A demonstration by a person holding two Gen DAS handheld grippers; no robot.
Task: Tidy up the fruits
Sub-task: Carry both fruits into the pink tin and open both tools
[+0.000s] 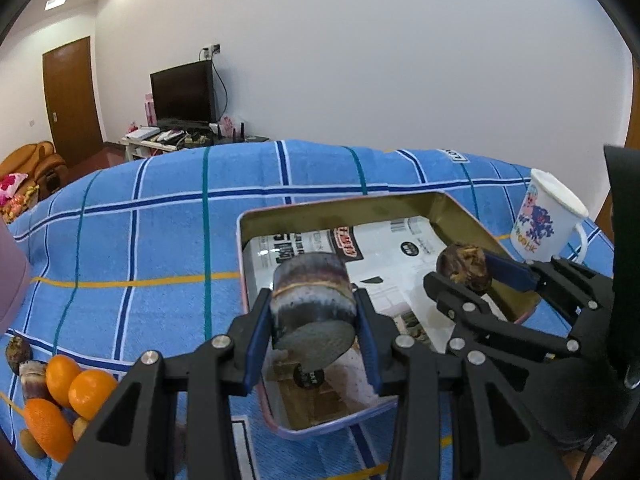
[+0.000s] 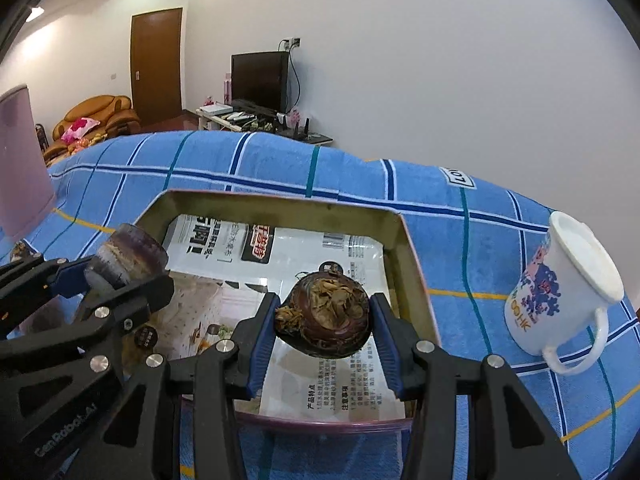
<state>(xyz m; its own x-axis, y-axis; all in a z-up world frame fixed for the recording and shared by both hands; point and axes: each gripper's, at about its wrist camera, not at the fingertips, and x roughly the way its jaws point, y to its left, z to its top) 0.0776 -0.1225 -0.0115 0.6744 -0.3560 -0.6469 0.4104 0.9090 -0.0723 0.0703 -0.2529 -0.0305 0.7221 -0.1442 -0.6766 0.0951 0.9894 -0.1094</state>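
My left gripper (image 1: 314, 320) is shut on a short purple sugarcane piece (image 1: 312, 292), held above the open metal tin (image 1: 340, 206). My right gripper (image 2: 326, 322) is shut on a dark brown water chestnut (image 2: 324, 314), also over the tin (image 2: 396, 240). Each gripper shows in the other's view: the right gripper (image 1: 466, 276) with its water chestnut (image 1: 464, 266) at the tin's right side, the left gripper (image 2: 116, 276) with its sugarcane piece (image 2: 128, 254) at the tin's left side. A printed packet (image 2: 340, 248) lines the tin's bottom.
Oranges (image 1: 76, 384), another sugarcane piece (image 1: 32, 376) and another chestnut (image 1: 18, 352) lie at the near left on the blue checked cloth (image 1: 160, 240). A white printed mug (image 2: 560, 292) stands right of the tin. A pink container (image 2: 20, 160) stands far left.
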